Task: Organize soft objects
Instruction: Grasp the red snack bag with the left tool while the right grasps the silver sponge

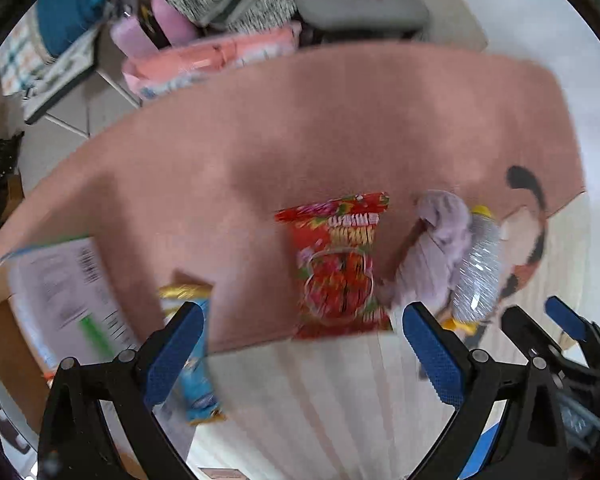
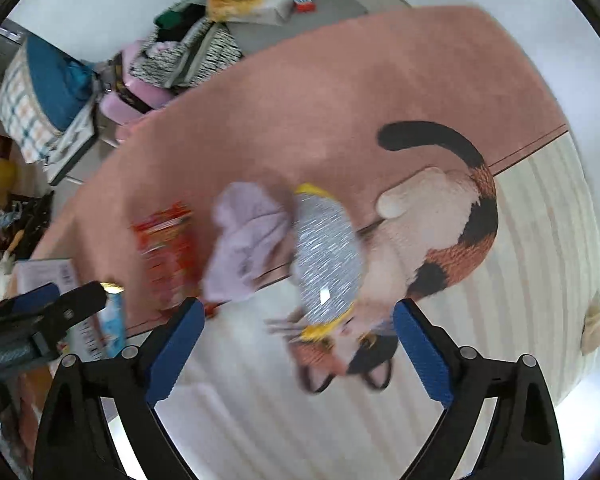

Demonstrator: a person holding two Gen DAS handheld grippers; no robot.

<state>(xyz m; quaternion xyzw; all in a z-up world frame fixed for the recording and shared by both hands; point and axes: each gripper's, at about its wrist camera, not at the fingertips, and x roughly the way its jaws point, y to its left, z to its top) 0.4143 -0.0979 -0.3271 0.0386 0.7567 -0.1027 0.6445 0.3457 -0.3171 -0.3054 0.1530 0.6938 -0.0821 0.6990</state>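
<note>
Cardboard box (image 1: 4, 344) with a white printed label is sitting at the far left of the pink rug with a calico cat design (image 1: 260, 132). Beside it, a blue and gold snack packet (image 1: 196, 380) is lying just behind the left finger of the left gripper (image 1: 304, 356), whose jaws are standing wide apart and empty. Ahead of that gap, a red printed snack bag (image 1: 340, 264) is lying flat. Further right, a crumpled lilac cloth (image 2: 244, 240) is touching a silver glittery pouch with yellow ends (image 2: 326, 264). Both are lying just ahead of the right gripper (image 2: 300, 352), also spread wide, gripping nothing.
</note>
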